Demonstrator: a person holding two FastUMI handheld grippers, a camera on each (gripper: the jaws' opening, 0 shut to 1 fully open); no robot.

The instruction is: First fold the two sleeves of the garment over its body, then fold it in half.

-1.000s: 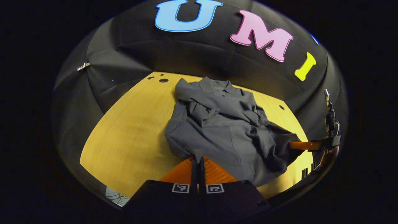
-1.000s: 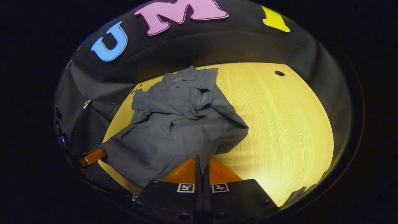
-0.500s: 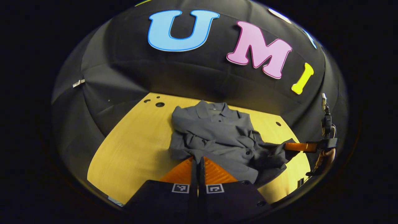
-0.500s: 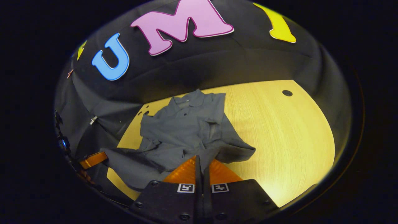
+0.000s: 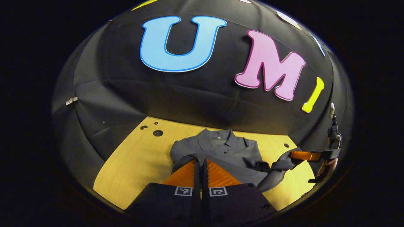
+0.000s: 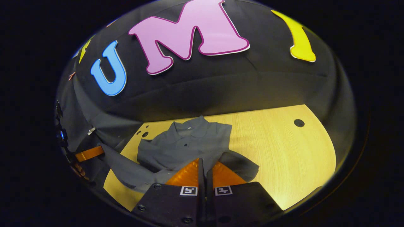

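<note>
A grey collared shirt (image 5: 225,148) lies on the yellow wooden table (image 5: 132,164), collar toward the booth wall, sleeves folded over its body. My left gripper (image 5: 199,161) is shut on the shirt's hem at one bottom corner, held up over the shirt body. My right gripper (image 6: 203,160) is shut on the hem of the shirt (image 6: 189,142) at the other corner. In the left gripper view the right gripper (image 5: 300,155) shows far right with fabric draping from it. In the right gripper view the left gripper (image 6: 90,153) shows far left, also trailing fabric.
The table (image 6: 284,151) has bare wood to the right of the shirt. Round holes (image 5: 157,133) sit near its back left corner, and another hole (image 6: 298,123) is at the back right. The black cloth wall stands just behind the collar. A hand (image 5: 328,165) holds the right gripper.
Both grippers have carried the hem forward and up toward the collar. The lower half of the shirt has lifted off the table and now hangs between them over the upper half.
</note>
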